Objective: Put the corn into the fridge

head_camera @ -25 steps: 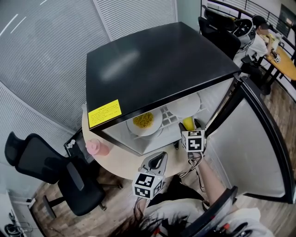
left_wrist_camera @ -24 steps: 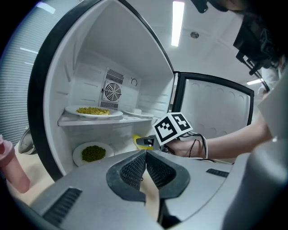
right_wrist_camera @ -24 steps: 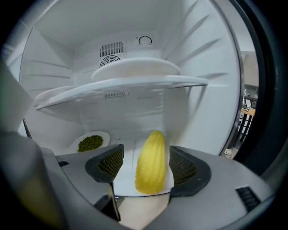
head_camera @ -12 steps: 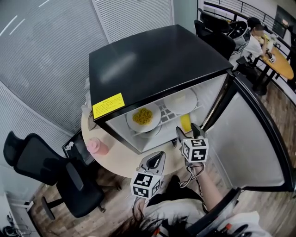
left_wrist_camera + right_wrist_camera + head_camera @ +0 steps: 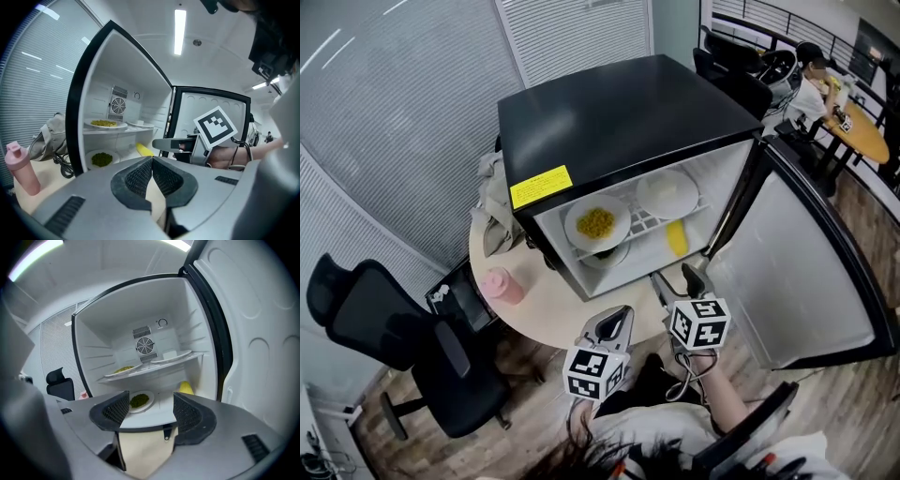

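The yellow corn lies on the bottom floor of the open black fridge, at its right side; it also shows in the left gripper view and the right gripper view. My right gripper hangs just outside the fridge opening, open and empty, apart from the corn. My left gripper stays lower, over the table's front edge, with its jaws shut on nothing.
The fridge door stands wide open on the right. On the wire shelf sit a plate of yellow food and a white plate; a plate of green food lies below. A pink bottle stands on the round table, a black chair to its left.
My right gripper has drawn back out of the fridge, and the corn stays on the fridge floor. The left gripper has barely moved.
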### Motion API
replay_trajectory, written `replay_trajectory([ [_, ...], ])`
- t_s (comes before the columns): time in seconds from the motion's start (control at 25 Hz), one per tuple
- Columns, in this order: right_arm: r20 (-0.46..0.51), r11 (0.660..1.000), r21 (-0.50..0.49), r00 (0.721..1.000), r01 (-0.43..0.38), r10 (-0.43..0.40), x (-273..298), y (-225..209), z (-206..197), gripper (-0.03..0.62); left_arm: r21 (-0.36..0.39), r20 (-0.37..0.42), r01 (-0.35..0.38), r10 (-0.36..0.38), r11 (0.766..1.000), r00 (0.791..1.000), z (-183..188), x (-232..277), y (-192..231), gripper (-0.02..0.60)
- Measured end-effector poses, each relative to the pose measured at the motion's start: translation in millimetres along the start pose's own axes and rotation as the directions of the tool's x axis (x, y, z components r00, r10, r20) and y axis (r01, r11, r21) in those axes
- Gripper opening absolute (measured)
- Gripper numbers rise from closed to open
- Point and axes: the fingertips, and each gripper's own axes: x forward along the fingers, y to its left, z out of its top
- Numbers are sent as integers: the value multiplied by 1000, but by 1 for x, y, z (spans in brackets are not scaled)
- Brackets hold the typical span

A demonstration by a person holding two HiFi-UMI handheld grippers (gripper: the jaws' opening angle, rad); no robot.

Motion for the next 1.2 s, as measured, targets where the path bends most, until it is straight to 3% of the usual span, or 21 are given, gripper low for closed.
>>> replay_trajectory([
  [0.4, -12, 999, 20, 1000, -27, 27, -66, 41, -32, 304, -29, 23, 6, -6, 1000, 1000, -21, -47, -25, 11],
  [0.84, -44, 999, -22, 999, -32, 31, -123, 56, -54, 302, -48, 33, 42, -40, 998, 999, -36, -64, -65, 11],
  [1.2, -56, 997, -28, 996, -75, 73, -153, 54, -62, 281, -57, 62, -5, 9, 998, 998, -30, -70, -83, 11],
])
